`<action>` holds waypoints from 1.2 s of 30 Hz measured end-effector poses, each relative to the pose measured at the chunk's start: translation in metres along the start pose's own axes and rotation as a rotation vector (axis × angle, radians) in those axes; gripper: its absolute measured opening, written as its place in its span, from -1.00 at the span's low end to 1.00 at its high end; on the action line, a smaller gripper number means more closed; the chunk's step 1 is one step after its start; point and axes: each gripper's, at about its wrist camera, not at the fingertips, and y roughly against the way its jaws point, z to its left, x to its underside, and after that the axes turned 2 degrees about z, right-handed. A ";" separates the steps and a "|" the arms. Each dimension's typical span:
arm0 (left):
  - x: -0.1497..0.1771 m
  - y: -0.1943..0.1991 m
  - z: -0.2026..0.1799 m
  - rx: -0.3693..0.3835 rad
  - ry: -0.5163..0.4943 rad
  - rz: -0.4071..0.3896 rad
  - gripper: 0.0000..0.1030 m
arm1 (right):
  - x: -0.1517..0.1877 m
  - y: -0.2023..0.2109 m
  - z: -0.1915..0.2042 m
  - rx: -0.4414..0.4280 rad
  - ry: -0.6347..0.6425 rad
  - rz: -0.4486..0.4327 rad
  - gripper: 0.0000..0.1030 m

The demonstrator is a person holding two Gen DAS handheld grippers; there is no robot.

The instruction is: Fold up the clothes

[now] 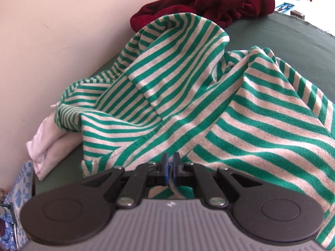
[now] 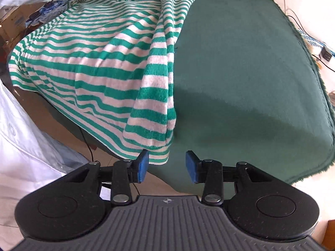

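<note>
A green-and-white striped garment [image 1: 188, 96] lies bunched on the dark green table cover [image 1: 293, 35]. My left gripper [image 1: 170, 163] is shut on a fold of its striped cloth, which runs down between the blue pads. In the right wrist view the same garment [image 2: 94, 62] spreads over the left part of the cover [image 2: 240, 73], one sleeve hanging toward the near edge. My right gripper [image 2: 167, 166] is open just below that sleeve's cuff [image 2: 150, 146], nothing between its blue pads [image 2: 143, 166]; the left pad sits at the cuff's hem.
A dark red garment [image 1: 209, 4] is heaped at the far side by the wall. A white folded cloth [image 1: 46, 146] lies at the left by a blue patterned item [image 1: 18, 198]. A person's white sleeve [image 2: 23, 150] and cables [image 2: 85, 140] hang left of the table.
</note>
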 end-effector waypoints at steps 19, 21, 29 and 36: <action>-0.015 0.013 0.027 0.124 0.061 -0.034 -0.95 | -0.015 0.069 0.051 -0.014 0.043 -0.021 -0.77; -0.019 0.014 0.035 0.158 0.065 -0.036 -0.95 | -0.019 0.074 0.062 -0.001 0.046 -0.012 -0.77; -0.040 0.013 0.053 0.287 0.021 -0.009 -0.94 | -0.026 0.064 0.097 0.090 -0.008 0.023 -0.77; -0.003 -0.003 0.036 0.300 -0.128 -0.002 -0.40 | -0.028 0.040 0.102 0.194 -0.098 0.051 -0.77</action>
